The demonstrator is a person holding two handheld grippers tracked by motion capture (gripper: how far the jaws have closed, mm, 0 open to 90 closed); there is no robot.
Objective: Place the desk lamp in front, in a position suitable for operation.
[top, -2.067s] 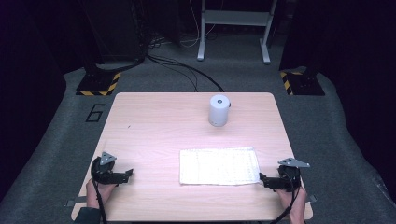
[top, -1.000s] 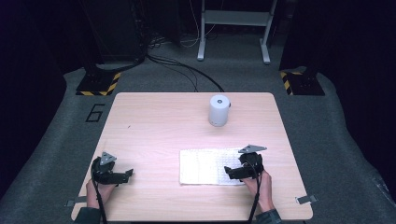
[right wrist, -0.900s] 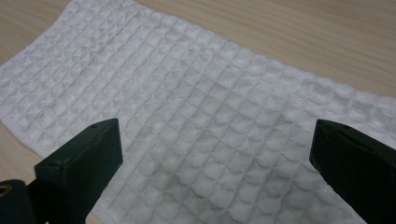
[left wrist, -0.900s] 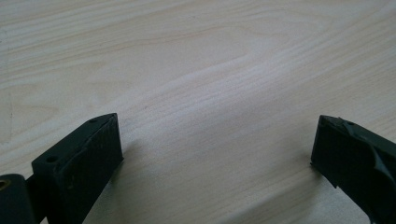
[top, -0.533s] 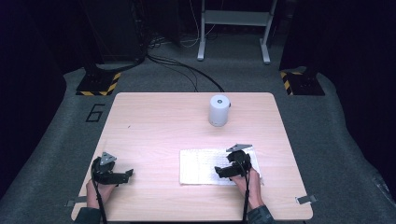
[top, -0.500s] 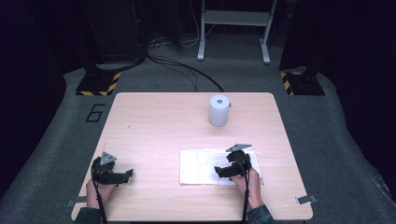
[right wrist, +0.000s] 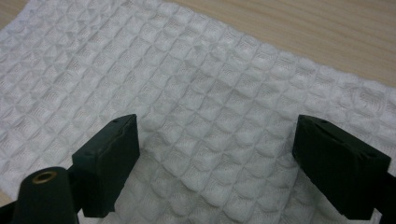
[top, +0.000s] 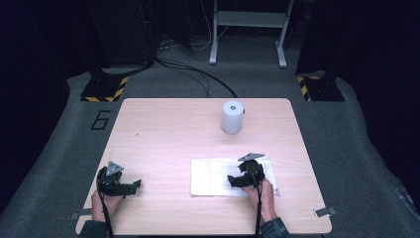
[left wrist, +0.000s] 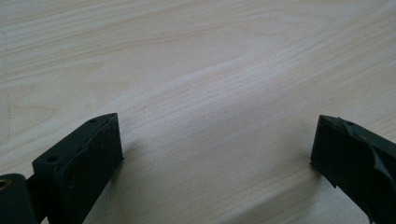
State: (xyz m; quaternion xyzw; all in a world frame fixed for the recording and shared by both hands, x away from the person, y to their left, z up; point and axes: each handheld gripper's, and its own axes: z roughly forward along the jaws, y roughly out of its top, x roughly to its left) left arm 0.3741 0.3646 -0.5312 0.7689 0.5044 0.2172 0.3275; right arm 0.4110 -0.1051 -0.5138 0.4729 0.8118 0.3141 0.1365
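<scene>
A white waffle-weave towel [top: 212, 176] [right wrist: 210, 88] lies flat on the near right part of the light wooden table [top: 168, 139]. My right gripper [top: 233, 181] [right wrist: 215, 158] rests low on the towel's right half and points left. Its jaws have just been closing a little but still stand wide apart. The cloth lies between them, slightly puckered and not pinched. My left gripper [top: 134, 186] [left wrist: 215, 149] sits near the table's front left corner. It is open over bare wood [left wrist: 210, 70], with nothing between its jaws.
A white cylinder [top: 232, 117] stands upright toward the back of the table, beyond the towel. Past the far edge are floor cables [top: 198, 74], a metal stand [top: 247, 29] and striped bases [top: 104, 91]. A strip of tape [top: 322, 212] marks the front right corner.
My right gripper came in from the table's front right corner, moved left onto the towel and sank slightly. The left gripper stayed where it was.
</scene>
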